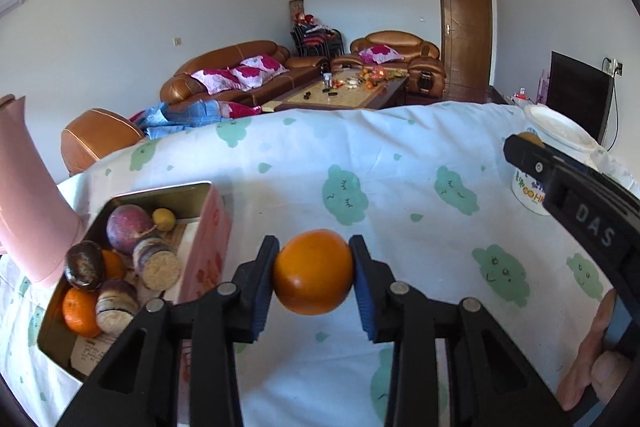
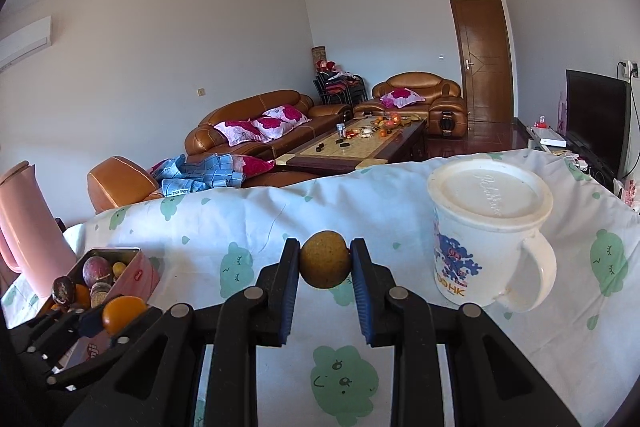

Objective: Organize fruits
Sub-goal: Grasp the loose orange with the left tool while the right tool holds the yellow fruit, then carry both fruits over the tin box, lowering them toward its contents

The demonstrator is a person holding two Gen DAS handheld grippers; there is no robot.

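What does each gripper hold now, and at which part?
The left gripper holds an orange by its two opposite sides. The right gripper holds a small yellow-brown fruit, also by its sides.

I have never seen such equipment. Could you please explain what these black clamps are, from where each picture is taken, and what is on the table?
There is no robot here: a person holds two hand-operated grippers, each with a fisheye camera looking along its fingers. The left wrist view shows the left gripper closed on an orange. The right wrist view shows the right gripper closed on a small brownish-yellow fruit. Both hang above a tablecloth printed with green clouds. On the left stands an open tin box holding several fruits, next to a pink jug. On the right stands a white lidded mug. The living room lies behind.
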